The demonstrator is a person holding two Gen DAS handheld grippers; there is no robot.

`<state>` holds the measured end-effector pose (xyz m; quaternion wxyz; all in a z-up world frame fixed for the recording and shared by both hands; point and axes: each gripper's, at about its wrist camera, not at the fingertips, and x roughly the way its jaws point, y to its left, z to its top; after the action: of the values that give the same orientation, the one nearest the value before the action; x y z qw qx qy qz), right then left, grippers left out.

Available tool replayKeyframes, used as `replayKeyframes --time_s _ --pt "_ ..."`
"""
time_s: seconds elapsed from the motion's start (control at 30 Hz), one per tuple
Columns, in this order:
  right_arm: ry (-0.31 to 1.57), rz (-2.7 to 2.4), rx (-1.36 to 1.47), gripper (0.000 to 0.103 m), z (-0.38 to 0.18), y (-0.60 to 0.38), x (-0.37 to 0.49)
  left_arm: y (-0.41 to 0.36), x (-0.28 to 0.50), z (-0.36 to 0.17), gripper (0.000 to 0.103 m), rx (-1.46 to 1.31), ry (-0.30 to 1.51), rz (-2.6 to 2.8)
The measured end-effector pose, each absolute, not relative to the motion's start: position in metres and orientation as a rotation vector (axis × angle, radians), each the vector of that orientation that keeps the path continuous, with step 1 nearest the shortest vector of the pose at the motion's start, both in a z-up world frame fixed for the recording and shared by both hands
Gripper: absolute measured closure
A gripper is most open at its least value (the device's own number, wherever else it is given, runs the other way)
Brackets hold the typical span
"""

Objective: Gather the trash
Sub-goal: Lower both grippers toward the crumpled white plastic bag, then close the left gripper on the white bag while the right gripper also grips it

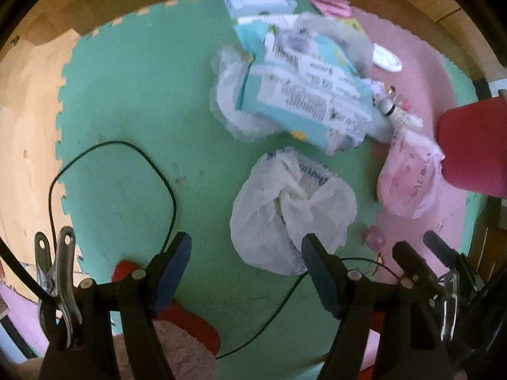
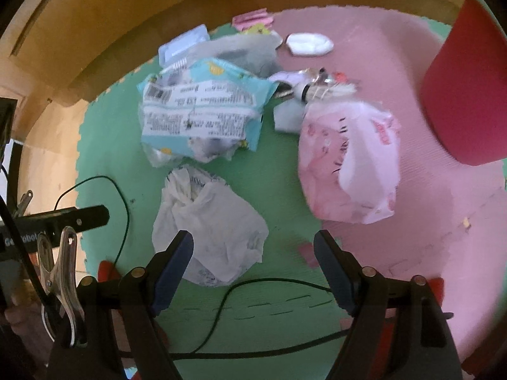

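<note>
Progress: by the look of it nothing is collected yet; every piece of trash lies loose on the foam floor mat [image 1: 126, 120], and the red bin [image 2: 465, 95] shows only its outer wall, so I cannot tell what is inside.
Left gripper [image 1: 247, 269]: jaws wide apart, nothing between them; the white crumpled bag [image 1: 291, 209] lies just past its right finger, and I cannot tell whether that fingertip touches it.
Right gripper [image 2: 253, 266]: jaws wide apart and empty; in its view the white crumpled bag sits at 11 o'clock, its near edge by the left fingertip.
Trash left: white crumpled bag nearest; blue printed wrapper [image 2: 202, 107] at 11 o'clock behind it; pink plastic bag [image 2: 351, 161] at 1 o'clock; a small bottle [image 2: 312, 90] among bits behind the pink bag; a white pad [image 2: 309, 43] at 12 o'clock; a clear lidded box [image 1: 256, 0] at the mat's far edge.
Bin: at 2 o'clock from the right gripper, standing on the pink tiles, near the pink plastic bag but apart from it.
Open room: bare green mat spreads toward 9 o'clock; pink tiles between bag and bin look clear.
Edges: the toothed mat border meets wood floor [image 1: 28, 133] at 9 o'clock.
Snag risk: a thin green cable [image 2: 269, 285] loops across the mat just under both grippers.
</note>
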<state>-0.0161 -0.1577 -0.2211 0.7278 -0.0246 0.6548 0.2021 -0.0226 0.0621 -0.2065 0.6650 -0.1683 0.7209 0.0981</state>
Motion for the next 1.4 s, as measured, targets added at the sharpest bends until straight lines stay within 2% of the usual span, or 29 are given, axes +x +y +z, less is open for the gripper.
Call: replayKeyframes --time_s 0.43,0.57,0.8,1.1,1.23,1.4 --pt "1.566 0.429 0.001 0.023 -0.283 -0.136 -0.007 0.069 -0.024 -0.255 0.029 -0.424 1.647 0.204" --pt "1.593 0.417 0.035 0.028 -0.298 -0.134 -0.002 0.069 -0.026 -0.27 0.029 -0.429 1.651 0.183" --pt "1.631 0.414 0.059 0.032 -0.315 -0.129 -0.003 0.069 -0.028 -0.29 0.03 -0.455 1.66 0.162" --pt "1.665 0.373 0.074 0.032 -0.338 -0.128 -0.005 0.064 -0.028 -0.319 0.033 -0.483 1.688 0.168" --pt "1.678 0.375 0.066 0.034 -0.349 -0.126 -0.008 0.061 -0.027 -0.334 0.039 -0.512 1.698 0.174" --pt "1.688 0.367 0.08 0.035 -0.361 -0.132 -0.009 0.066 -0.031 -0.345 0.039 -0.53 1.702 0.184"
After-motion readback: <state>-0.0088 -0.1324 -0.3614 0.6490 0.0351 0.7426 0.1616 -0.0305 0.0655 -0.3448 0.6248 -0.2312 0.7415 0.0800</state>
